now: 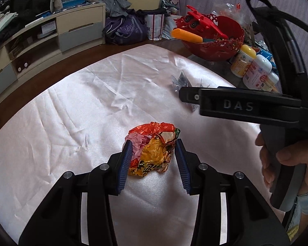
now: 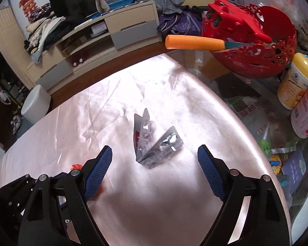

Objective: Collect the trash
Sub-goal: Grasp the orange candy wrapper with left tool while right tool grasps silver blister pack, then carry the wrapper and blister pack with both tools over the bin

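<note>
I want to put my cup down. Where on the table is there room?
The pink cloth is bare on its left half, from the crumpled wrapper out to the edge. The right end is crowded: the red bowl, bottles and packets. The folded clear plastic takes the cloth's right middle.

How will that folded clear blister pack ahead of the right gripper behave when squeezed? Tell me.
The blister pack looks thin and bent open, so it will probably flex or crackle rather than hold shape. Its glossy plastic on the smooth satin cloth may skid. It is likely very light.
</note>
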Motion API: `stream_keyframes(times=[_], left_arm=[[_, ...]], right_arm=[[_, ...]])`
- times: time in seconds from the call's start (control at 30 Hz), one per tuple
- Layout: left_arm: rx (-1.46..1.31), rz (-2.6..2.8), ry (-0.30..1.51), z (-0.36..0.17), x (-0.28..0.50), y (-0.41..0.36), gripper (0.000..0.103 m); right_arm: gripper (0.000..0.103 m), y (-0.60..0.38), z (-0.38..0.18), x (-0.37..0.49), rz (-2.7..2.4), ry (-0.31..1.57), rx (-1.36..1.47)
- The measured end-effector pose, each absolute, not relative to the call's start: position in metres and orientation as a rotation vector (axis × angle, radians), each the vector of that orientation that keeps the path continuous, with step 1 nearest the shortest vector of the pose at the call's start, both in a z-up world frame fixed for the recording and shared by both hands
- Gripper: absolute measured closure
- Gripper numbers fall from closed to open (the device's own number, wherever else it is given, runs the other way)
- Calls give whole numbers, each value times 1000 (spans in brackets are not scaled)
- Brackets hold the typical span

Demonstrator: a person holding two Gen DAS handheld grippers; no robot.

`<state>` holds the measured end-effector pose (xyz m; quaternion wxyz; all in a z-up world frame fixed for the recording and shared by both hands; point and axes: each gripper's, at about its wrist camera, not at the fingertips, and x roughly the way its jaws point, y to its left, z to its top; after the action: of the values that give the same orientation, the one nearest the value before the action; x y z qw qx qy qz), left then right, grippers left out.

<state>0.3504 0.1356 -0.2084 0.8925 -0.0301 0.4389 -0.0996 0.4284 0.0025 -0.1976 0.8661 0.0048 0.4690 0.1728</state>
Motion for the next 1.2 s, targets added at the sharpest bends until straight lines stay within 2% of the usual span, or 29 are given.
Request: stream_keyframes(times=[0.13,0.27,0.33,0.67,1.2], left_arm=[[-42,-192,912,-209,352,136,63],[-68,-198,911,-209,352,139,63],[-75,-196,910,-209,353,140,64],[-93,-278,846,-183,322,112,67],[3,-427,837,-121,178,28,68]], right_arm=[[19,20,-207,439,345,997,-28],[52,19,-213,443,316,997,-60],[55,14,-210,440,324,1003,-45],[56,-48,-166,362,279,936,-69],[56,-170,-100,176,111,865,-73]])
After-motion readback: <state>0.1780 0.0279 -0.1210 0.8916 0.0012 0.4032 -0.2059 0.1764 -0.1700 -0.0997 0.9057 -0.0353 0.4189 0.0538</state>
